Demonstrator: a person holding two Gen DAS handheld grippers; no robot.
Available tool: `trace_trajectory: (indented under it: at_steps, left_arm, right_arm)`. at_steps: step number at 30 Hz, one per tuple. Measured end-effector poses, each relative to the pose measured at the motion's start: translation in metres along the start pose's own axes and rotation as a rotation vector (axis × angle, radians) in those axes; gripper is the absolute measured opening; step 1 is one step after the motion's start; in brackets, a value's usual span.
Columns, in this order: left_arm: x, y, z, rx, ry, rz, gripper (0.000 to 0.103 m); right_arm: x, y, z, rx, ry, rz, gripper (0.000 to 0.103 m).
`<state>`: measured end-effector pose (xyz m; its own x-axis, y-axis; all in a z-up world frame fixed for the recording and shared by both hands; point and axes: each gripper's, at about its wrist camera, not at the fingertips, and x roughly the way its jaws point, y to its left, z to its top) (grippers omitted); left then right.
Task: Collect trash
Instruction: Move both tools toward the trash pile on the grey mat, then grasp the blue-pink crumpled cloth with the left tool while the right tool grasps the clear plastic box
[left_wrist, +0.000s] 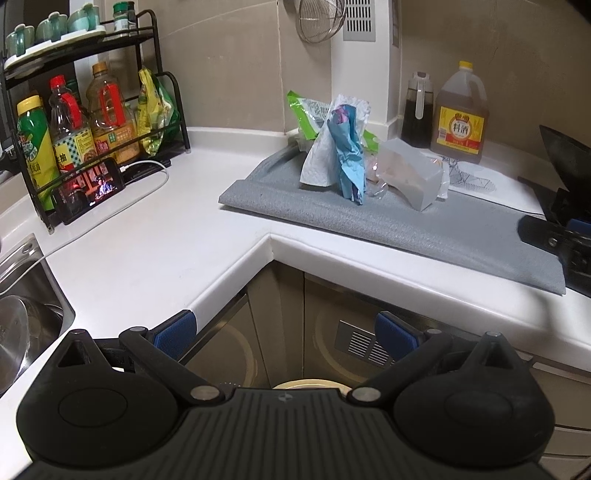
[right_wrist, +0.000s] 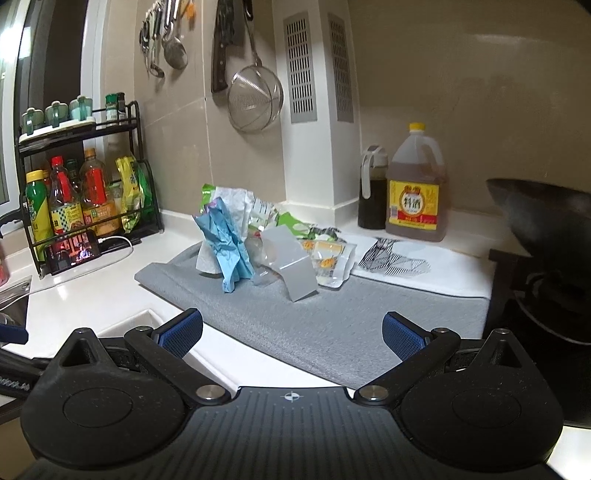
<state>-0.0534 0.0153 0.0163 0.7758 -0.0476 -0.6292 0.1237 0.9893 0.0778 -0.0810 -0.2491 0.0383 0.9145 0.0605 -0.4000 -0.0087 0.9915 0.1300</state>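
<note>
A heap of trash lies on a grey mat (left_wrist: 406, 229) (right_wrist: 332, 325) at the back of the counter: a crumpled blue wrapper (left_wrist: 349, 158) (right_wrist: 229, 243), white paper (left_wrist: 319, 158) (right_wrist: 207, 264), a green packet (left_wrist: 304, 110) (right_wrist: 295, 223), a clear plastic tray (left_wrist: 413, 173) (right_wrist: 291, 266) and a clear bag with orange print (right_wrist: 328, 264). My left gripper (left_wrist: 286, 332) hangs open in front of the counter's inner corner, well short of the heap. My right gripper (right_wrist: 291, 334) is open over the mat's near edge, nothing between its fingers. It also shows at the right edge of the left wrist view (left_wrist: 565, 236).
A black rack of sauce bottles (left_wrist: 74, 122) (right_wrist: 77, 199) stands at the left with a lit phone (left_wrist: 88, 190) (right_wrist: 74, 253) leaning on it. A sink (left_wrist: 22, 314) lies far left. A cooking-wine jug (left_wrist: 460, 118) (right_wrist: 415, 192), an oil bottle (left_wrist: 417, 110) and a wok on the stove (right_wrist: 546, 258) are at the right.
</note>
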Motion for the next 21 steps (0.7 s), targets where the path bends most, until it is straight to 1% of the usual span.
trace_trajectory:
  at_steps: [4,7,11,15,19,21]
  left_arm:
    - [0.004,0.005,0.005,-0.007,0.013,0.017,0.103]
    - [0.007,0.010,0.009,-0.015,0.026,0.027,0.103]
    - [0.014,0.013,0.013,-0.019,0.038,0.042,0.103]
    - [0.024,0.013,0.019,-0.015,0.054,0.045,0.103]
    - [0.033,0.012,0.034,-0.021,0.030,-0.001,0.103]
    - [0.040,0.010,0.049,-0.027,0.015,-0.032,0.103]
  right_arm:
    - [0.031,-0.004,0.003,0.030,0.028,0.019,0.103]
    - [0.061,-0.007,0.006,0.025,0.034,-0.002,0.103]
    - [0.106,-0.007,0.013,-0.030,0.006,-0.036,0.103]
    - [0.150,-0.005,0.023,-0.092,-0.014,-0.001,0.103]
    - [0.185,-0.006,0.029,-0.136,-0.004,0.039,0.103]
    - [0.197,-0.006,0.029,-0.161,0.010,0.036,0.103]
